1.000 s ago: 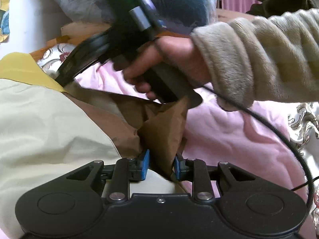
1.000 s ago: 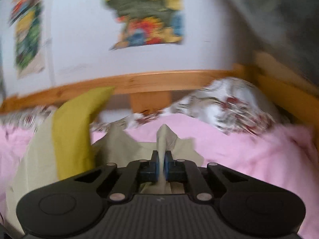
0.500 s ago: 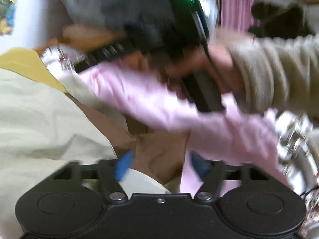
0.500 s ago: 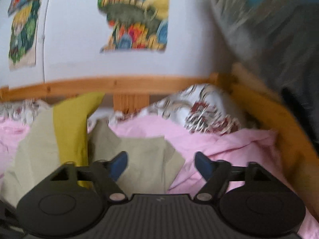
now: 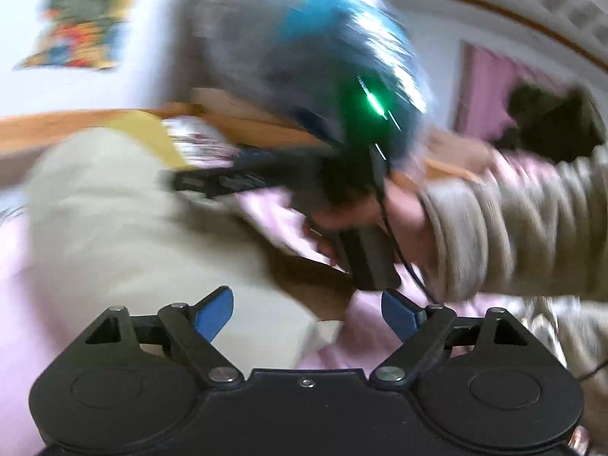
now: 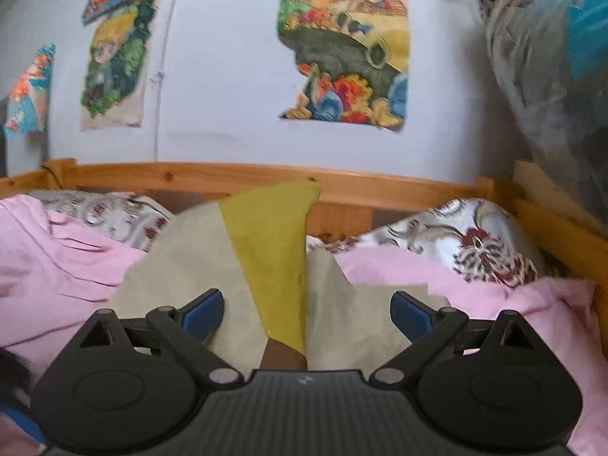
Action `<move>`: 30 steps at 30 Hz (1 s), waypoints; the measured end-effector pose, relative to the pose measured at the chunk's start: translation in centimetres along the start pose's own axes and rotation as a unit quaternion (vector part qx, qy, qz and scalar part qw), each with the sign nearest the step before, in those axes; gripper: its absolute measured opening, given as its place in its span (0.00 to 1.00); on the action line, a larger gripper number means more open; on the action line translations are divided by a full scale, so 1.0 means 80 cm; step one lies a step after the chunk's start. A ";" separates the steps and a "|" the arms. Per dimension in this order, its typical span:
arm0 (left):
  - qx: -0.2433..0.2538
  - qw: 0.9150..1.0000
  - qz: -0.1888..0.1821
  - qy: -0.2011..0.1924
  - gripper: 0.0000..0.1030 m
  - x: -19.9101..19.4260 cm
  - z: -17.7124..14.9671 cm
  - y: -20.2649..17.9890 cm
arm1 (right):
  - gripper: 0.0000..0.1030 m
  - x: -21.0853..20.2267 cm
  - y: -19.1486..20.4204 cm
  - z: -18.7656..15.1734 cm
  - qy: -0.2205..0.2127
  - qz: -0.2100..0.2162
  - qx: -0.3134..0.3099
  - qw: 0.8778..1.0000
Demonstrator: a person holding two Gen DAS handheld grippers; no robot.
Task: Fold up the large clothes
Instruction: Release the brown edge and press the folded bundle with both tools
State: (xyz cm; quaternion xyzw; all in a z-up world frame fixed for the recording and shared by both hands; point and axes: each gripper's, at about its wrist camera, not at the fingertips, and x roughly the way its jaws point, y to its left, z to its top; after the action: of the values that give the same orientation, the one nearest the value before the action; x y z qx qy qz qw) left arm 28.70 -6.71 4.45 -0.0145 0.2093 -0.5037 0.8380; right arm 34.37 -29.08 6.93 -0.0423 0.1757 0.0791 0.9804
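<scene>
A large garment in beige [image 6: 197,266], mustard yellow [image 6: 271,250] and brown lies on the pink bedsheet [image 6: 57,266]. In the blurred left wrist view the same garment [image 5: 125,228] spreads left of centre, its brown part [image 5: 311,277] just ahead of my left gripper [image 5: 307,309]. That gripper's jaws are opening wide and nothing is pressed between its blue pads [image 5: 214,309]. My right gripper [image 6: 307,311] hovers over the beige cloth, jaws also opening, pads [image 6: 201,309] clear of the fabric. The right gripper's body [image 5: 342,205] and a hand in a fleece sleeve [image 5: 524,224] cross the left view.
A wooden bed rail [image 6: 228,176] runs along the wall behind the garment, with a side rail [image 6: 558,228] at right. Floral pillows [image 6: 475,243] lie against it. Posters [image 6: 342,45] hang on the wall. A plastic-wrapped bundle [image 6: 551,60] looms at upper right.
Both grippers were shut on folds of the garment a second ago; both have opened and let the cloth drop flat. Both views have pulled back, the left one swinging and blurring.
</scene>
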 end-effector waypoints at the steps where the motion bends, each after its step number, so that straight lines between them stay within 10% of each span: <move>1: -0.021 0.999 0.026 -0.012 0.94 -0.015 -0.001 0.007 | 0.95 0.000 0.001 -0.005 -0.001 -0.015 0.005 1.000; 6: -0.115 0.973 0.186 -0.074 0.98 -0.043 0.023 0.055 | 0.97 -0.010 0.015 -0.009 -0.030 -0.074 0.000 0.997; 10: -0.185 0.913 0.344 -0.120 0.99 -0.026 0.051 0.095 | 0.99 -0.015 0.046 0.001 -0.075 -0.116 -0.032 0.990; 14: -0.273 0.866 0.391 -0.151 0.99 0.005 0.062 0.143 | 1.00 -0.003 0.080 0.008 -0.104 -0.150 -0.069 0.981; 19: -0.193 0.855 0.461 -0.139 0.99 0.063 0.069 0.126 | 1.00 0.044 0.099 -0.023 -0.096 -0.218 -0.155 0.959; 30: -0.222 0.849 0.476 -0.049 0.99 0.130 0.046 0.167 | 1.00 0.095 0.040 -0.068 -0.030 -0.198 -0.040 0.979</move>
State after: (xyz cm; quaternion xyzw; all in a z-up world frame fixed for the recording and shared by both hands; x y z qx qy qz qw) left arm 45.48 -9.66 1.19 -0.1232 0.2558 0.0187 0.9587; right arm 39.02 -25.48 -1.02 -0.1127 0.1309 -0.1083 0.9790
